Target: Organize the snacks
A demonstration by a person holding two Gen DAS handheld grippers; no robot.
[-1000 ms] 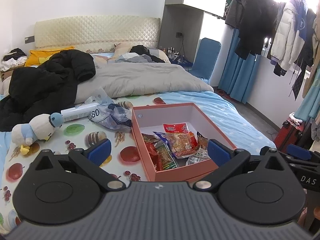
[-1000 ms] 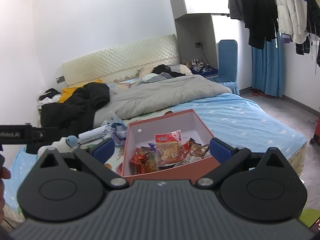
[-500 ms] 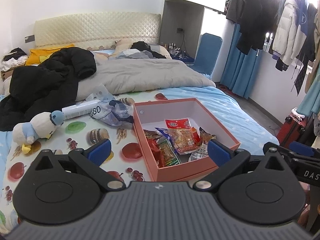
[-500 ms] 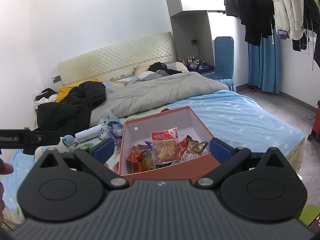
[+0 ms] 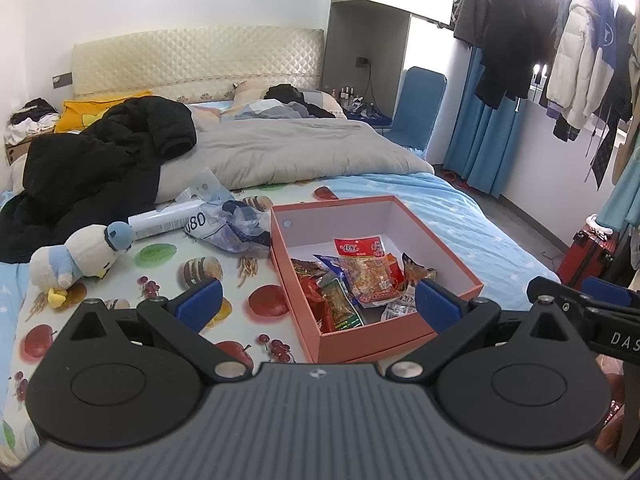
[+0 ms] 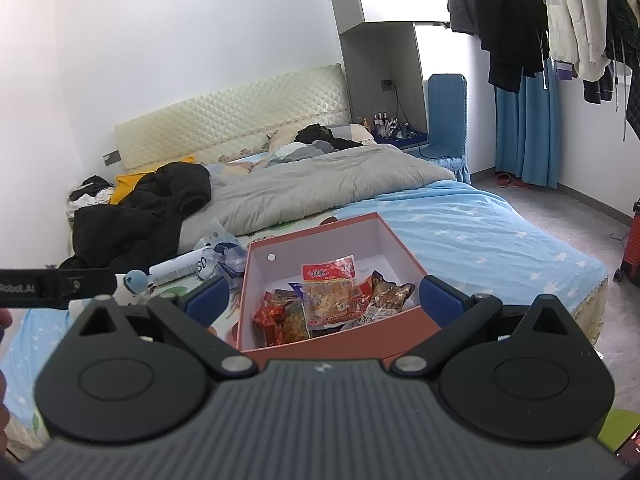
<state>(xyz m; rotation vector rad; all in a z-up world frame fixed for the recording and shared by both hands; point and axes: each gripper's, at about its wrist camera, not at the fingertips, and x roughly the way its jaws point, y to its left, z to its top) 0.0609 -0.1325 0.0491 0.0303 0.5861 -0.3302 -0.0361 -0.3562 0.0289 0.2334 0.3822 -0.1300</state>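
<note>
A bedroom with white walls holds a wide bed (image 5: 460, 216) whose near end is covered by a fruit-printed sheet on the left and a pale blue star-printed sheet on the right, with a grey duvet (image 5: 296, 152) and a black jacket (image 5: 92, 160) heaped farther back. On the near part of the bed sits an open salmon-coloured box (image 5: 372, 336) with a white interior, and the snack packets (image 5: 362, 276) lie piled in its near half, a red-topped clear packet uppermost. Left of the box lie a crumpled plastic bag (image 5: 232, 228), a white tube (image 5: 168, 222) and a plush toy (image 5: 76, 256). The left tongs (image 5: 318, 304) are held level, low above the bed's near edge and pointing toward the headboard; their 2 blue-tipped fingers (image 5: 200, 304) stand spread wide with nothing between them, the box seen in the gap. The right tongs (image 6: 326, 300) are likewise level, just in front of the box's near wall, spread wide and empty. In the right wrist view, the left tongs' arm juts in from the left edge, beside a bit of hand (image 6: 5, 316). Coats hang on a rail (image 5: 552, 44) at the right, above blue curtains (image 5: 484, 144).
</note>
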